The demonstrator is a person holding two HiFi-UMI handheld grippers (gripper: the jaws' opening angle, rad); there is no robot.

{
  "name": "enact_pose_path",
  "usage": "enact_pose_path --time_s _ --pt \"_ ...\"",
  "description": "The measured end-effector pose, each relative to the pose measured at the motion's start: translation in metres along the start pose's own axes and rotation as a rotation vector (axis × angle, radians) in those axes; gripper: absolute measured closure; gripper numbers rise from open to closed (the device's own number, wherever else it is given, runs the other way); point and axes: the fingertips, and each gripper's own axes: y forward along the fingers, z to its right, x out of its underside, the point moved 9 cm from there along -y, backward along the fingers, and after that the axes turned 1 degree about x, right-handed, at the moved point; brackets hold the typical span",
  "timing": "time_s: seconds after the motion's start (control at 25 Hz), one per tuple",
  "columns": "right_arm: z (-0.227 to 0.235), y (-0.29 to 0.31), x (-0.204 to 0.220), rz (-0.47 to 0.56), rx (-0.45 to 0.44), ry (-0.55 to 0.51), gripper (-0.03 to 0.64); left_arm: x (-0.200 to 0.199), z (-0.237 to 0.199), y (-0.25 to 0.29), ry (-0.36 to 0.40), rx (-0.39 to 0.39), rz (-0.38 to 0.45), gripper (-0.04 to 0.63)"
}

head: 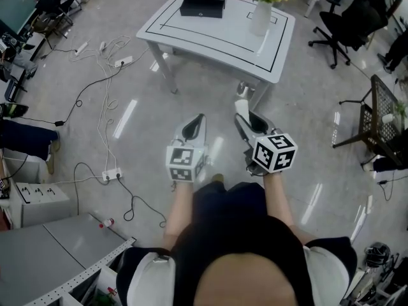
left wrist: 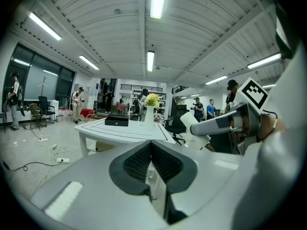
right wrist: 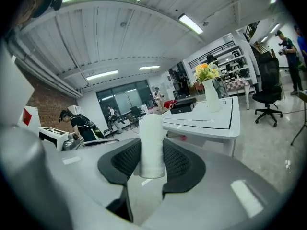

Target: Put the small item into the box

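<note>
The right hand-held gripper (right wrist: 152, 158) has its jaws partly closed on a small white cylinder (right wrist: 152, 145). The pads press on either side so that it stands upright between them, probably so it can be carried steadily and lowered end-first into the black box (head: 204, 2). That box sits at the far edge of the white bench (head: 210, 43), beside a vase of flowers (head: 260, 14) and well apart from both grippers. It looks closed, so the item is not yet near its goal. The left hand-held gripper (left wrist: 152, 163) has its jaws drawn together with nothing between them. It is held forward just beside the right one, likely kept free to deal with the lid. Only the head view shows how far the person stands from the bench, and the cables (head: 105, 62) trailing over the floor to the left. Only the right gripper view shows the grip itself clearly; from above the cylinder is a pale stub at the jaw tips. The left gripper view shows that cylinder from the side, and people standing beyond the bench.
</note>
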Motion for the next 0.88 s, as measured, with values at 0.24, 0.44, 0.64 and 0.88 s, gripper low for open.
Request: enact_pose_path --time_s 0.24,0.44,0.64,0.88 --pt "-0.007 0.008 0.002 -0.008 -0.022 -0.004 0.474 0.001 -0.012 -0.008 0.001 -0.023 -0.007 0.588" --pt "-0.009 0.010 0.002 -0.011 -0.031 -0.009 0.474 0.003 -0.016 -0.012 0.000 -0.039 0.001 0.588" --pt "-0.012 0.014 0.006 -0.017 -0.041 0.001 0.474 0.004 -0.017 -0.020 0.005 -0.049 -0.012 0.588" --pt "-0.014 0.022 0.007 -0.027 -0.058 -0.002 0.474 0.009 -0.022 -0.022 -0.006 -0.067 -0.018 0.588"
